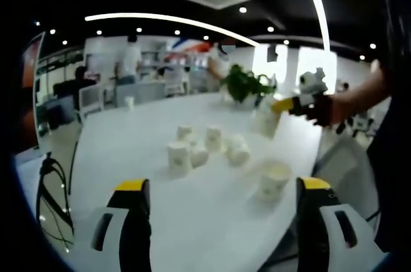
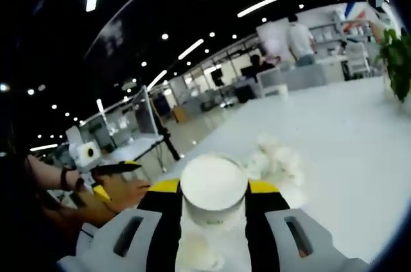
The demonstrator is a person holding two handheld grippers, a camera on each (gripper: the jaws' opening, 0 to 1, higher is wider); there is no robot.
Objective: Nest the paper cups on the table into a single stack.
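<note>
We see the left tongs (image 1: 223,221) spread wide over the near part of a white surface (image 1: 128,144), nothing between the jaws. A loose cluster of paper cups (image 1: 207,147) sits mid-surface, some upright, some tipped; one more cup (image 1: 275,181) stands near the right edge, where the surface curves away. Bare white stretches to the left and far side. A potted plant (image 1: 244,85) stands at the far end. In the right gripper view, the right tongs (image 2: 214,204) pinch a paper cup (image 2: 214,188) by its sides above the surface, the remaining cups (image 2: 276,160) just beyond. The person's hand (image 2: 119,192) shows at left.
</note>
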